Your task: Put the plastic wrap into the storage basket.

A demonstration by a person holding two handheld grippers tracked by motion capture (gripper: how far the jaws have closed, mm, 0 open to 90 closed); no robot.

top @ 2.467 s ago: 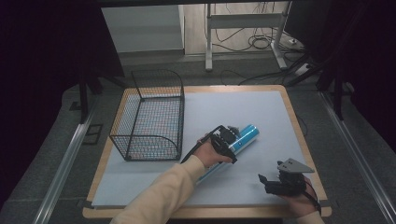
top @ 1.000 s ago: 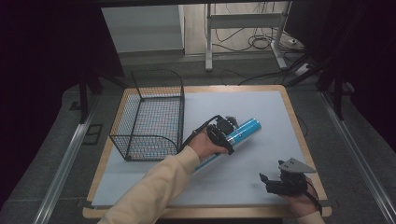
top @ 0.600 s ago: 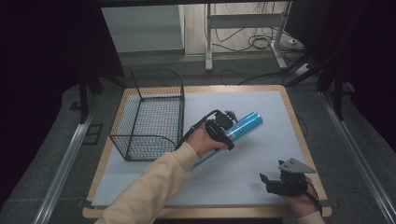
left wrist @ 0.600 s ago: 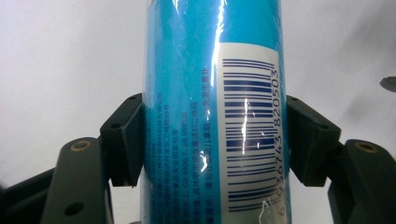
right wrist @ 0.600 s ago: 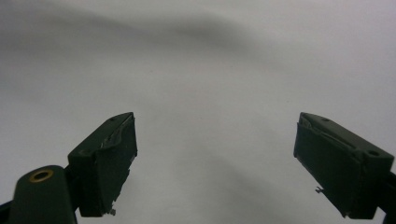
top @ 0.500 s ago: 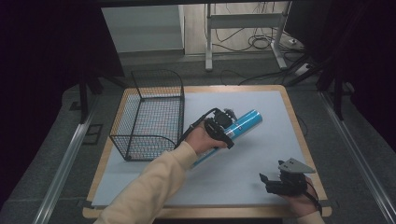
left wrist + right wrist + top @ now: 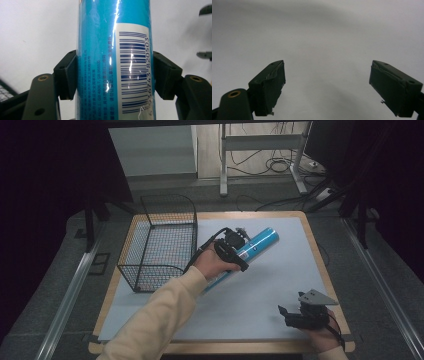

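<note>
- Gripping the blue tube, the left gripper is pressing one black pad against each flank of it, so the tube is standing straight up between the jaws in the left gripper view.
- Facing that camera is a white barcode label on the tube's wrapper, sitting toward the right-hand jaw, with fine printed lines running beside it toward the left-hand jaw.
- Lying behind the held tube is the pale table sheet, and a scrap of wire mesh is peeking in low beside the left-hand jaw.
- Seen from the high view, the left gripper is clasping the tube around its middle; the tube is slanting, its far end pointing up and away past the jaws, its near end running back under the person's hand.
- Standing just beside that hand, on the side away from the tube's far end, is the black wire basket.
- Resting near the table's front edge, well apart from the tube, the right gripper is being held in the person's other hand.
- Showing in the right gripper view, the right gripper is keeping its jaws spread wide with just the bare pale sheet between and beyond them.
</note>
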